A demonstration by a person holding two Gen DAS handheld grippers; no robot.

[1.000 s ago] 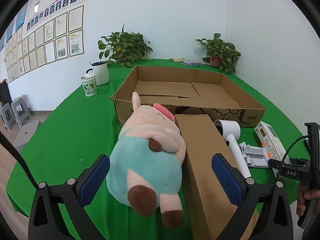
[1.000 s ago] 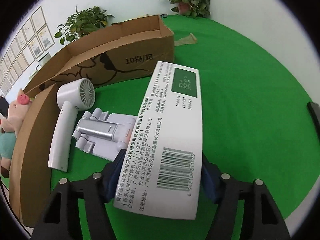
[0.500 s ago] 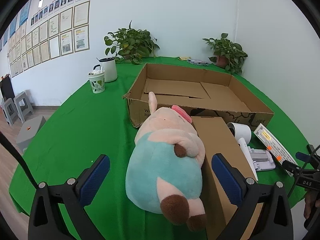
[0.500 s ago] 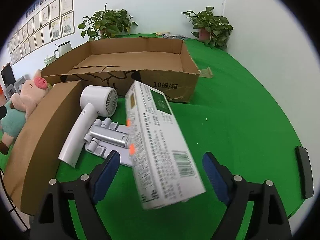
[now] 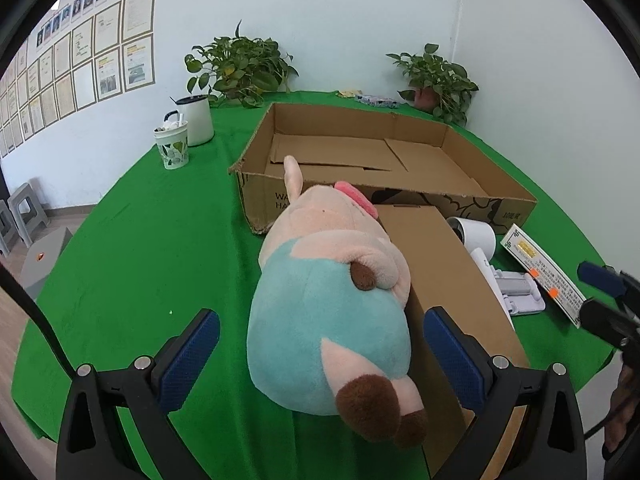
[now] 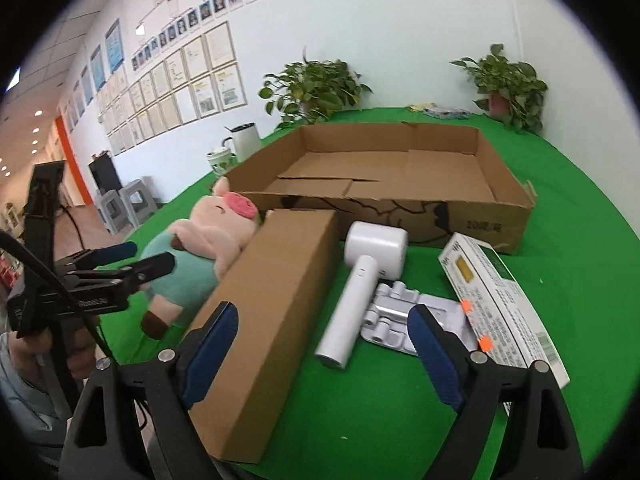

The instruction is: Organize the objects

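Pig (image 5: 332,300) lies at 12 o'clock between the spread jaws of the left hand-held gripper (image 5: 318,354), a grab being lined up; closing on its body comes next. Right hand-held gripper (image 6: 324,344), at 3 o'clock, hangs released over the dryer (image 6: 360,284). 1 second ago it clenched the carton (image 6: 500,300), now on the desk (image 6: 580,280).

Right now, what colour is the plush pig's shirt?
Light teal, on the plush pig; clearest in the left wrist view.

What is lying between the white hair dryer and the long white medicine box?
In the right wrist view, a grey folded plastic holder lies on the green cloth between the hair dryer and the medicine box.
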